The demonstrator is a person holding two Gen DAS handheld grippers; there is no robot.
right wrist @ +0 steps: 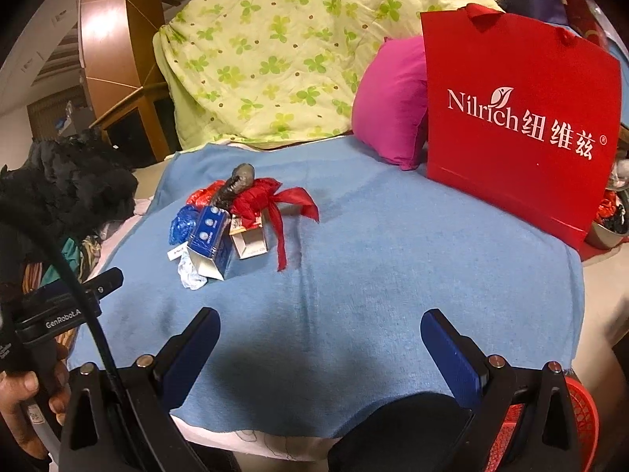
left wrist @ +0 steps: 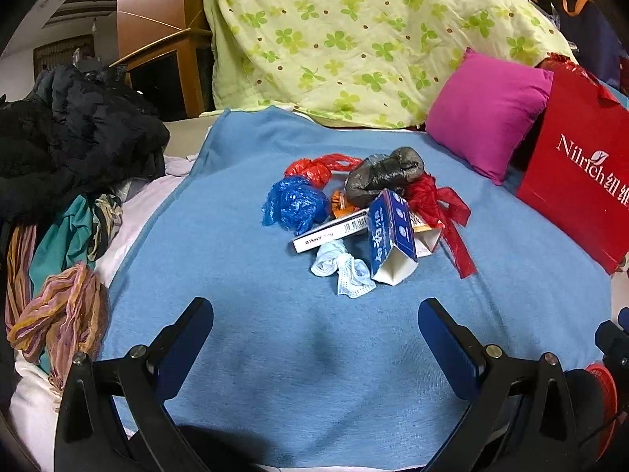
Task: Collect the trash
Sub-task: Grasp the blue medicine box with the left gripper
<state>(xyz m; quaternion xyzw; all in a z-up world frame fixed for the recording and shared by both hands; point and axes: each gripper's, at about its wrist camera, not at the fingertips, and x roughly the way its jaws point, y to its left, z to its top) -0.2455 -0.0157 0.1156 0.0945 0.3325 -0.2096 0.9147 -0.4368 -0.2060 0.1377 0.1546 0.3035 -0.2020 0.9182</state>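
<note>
Nothing has been picked up: the trash lies in one heap on the blue cloth (left wrist: 251, 354) over the bed, and both grippers hover short of it, so this looks like the approach before the first grasp.

The left gripper (left wrist: 314, 316) faces the heap squarely, its fingers wide apart and empty, touching nothing. Nearest to it are the crumpled mask (left wrist: 344, 271) and the open blue carton (left wrist: 391, 242); behind them sit the blue bag (left wrist: 295, 204), grey bag (left wrist: 385, 175) and red bag (left wrist: 436, 200).

The right gripper (right wrist: 320, 322) is likewise spread wide and empty, with the heap ahead to its left and the red paper bag (right wrist: 515, 118) to its right.

The next move probably calls for closing on one loose piece, likely the mask, without scattering the rest
</note>
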